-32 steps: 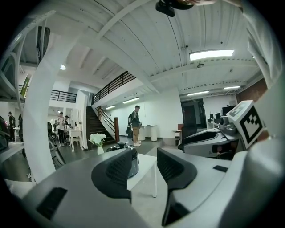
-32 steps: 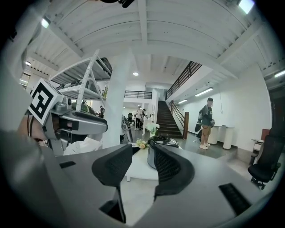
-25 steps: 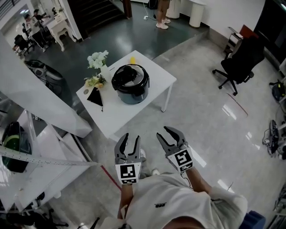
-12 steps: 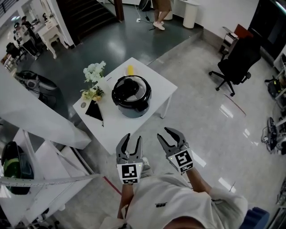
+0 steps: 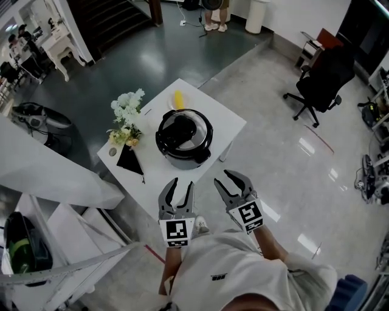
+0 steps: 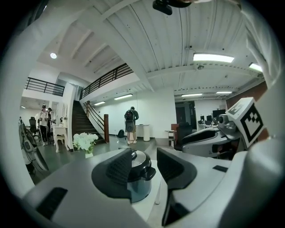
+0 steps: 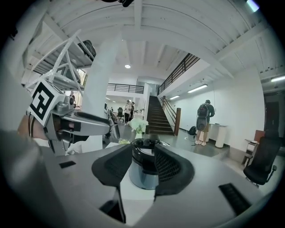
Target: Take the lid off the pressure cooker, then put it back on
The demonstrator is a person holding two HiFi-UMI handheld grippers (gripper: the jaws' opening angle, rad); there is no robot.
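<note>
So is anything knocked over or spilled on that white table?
Nothing stands out. The pressure cooker sits upright with its lid on, the flowers stand up, and no spill shows on the table.

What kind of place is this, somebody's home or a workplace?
Probably an open office or workshop hall: a black office chair, a wide staircase, and a white table holding a pressure cooker.

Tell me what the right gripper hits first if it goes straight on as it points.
Likely the pressure cooker on the table: the right gripper frames it between open jaws; depth unclear.
</note>
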